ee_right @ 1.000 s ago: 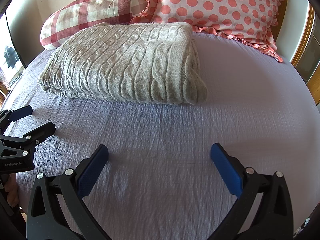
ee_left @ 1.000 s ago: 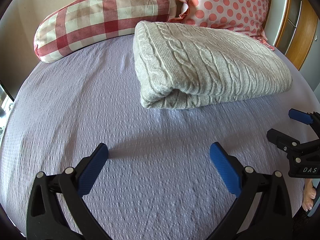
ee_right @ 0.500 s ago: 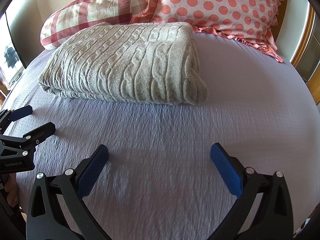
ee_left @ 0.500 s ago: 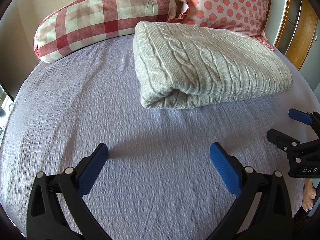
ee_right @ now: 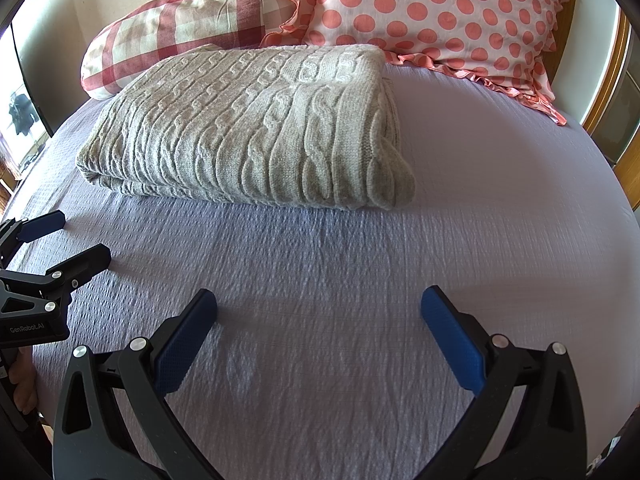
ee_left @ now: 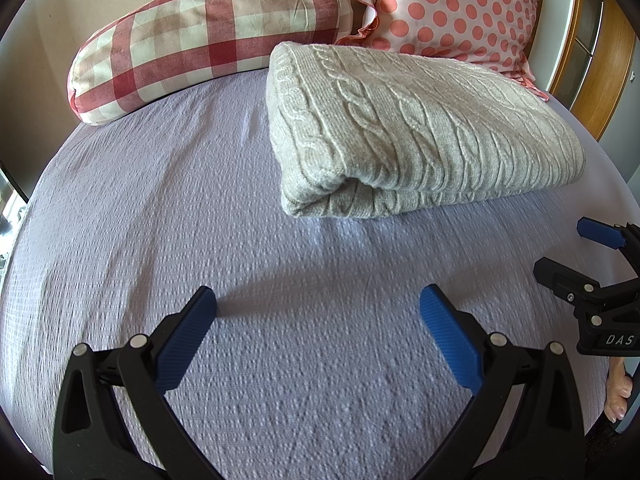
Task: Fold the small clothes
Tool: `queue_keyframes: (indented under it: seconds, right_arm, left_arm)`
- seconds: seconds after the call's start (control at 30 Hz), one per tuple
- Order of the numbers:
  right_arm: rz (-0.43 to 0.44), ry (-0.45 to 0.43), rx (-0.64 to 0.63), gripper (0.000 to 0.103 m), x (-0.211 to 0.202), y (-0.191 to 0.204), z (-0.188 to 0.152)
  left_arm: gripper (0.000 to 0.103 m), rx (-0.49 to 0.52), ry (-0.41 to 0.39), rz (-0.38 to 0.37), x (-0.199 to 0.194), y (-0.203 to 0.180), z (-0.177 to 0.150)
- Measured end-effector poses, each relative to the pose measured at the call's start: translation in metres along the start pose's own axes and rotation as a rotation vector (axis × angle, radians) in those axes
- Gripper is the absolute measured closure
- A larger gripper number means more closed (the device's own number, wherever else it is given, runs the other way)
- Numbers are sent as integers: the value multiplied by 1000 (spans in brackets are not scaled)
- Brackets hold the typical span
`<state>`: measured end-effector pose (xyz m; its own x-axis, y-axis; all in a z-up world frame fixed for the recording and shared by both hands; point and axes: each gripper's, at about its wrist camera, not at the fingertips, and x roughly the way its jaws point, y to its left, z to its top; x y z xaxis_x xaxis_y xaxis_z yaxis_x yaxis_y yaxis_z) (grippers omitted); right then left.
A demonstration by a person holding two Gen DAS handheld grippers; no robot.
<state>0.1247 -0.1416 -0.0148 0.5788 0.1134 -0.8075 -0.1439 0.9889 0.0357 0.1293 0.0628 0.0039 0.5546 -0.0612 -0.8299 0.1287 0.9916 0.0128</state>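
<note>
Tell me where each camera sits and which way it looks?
Left wrist: on the left hand-held gripper, facing the folded grey sweater; right hand-held gripper and fingers show.
Right wrist: on the right hand-held gripper, facing the sweater; left hand-held gripper shows.
Shared: sweater, checked pillow, dotted pillow, lilac bedspread.

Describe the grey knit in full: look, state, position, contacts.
The knit is a light grey, thick cable-knit garment, soft and woolly by its look. It lies folded into a neat flat rectangle of stacked layers, with a rounded fold at one end and layered edges along the near side. It rests on the lilac sheet, its far edge against or just before the checked pillow and dotted pillow. Neither claw touches it.
</note>
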Motion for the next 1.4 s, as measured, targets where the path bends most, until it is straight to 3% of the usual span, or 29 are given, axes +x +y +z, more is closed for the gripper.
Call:
queue_keyframes:
  seconds: [1.4]
  right_arm:
    - [0, 0, 1, 1, 0, 0, 0]
  left_arm:
    - [2, 7, 30, -3, 2, 3, 3]
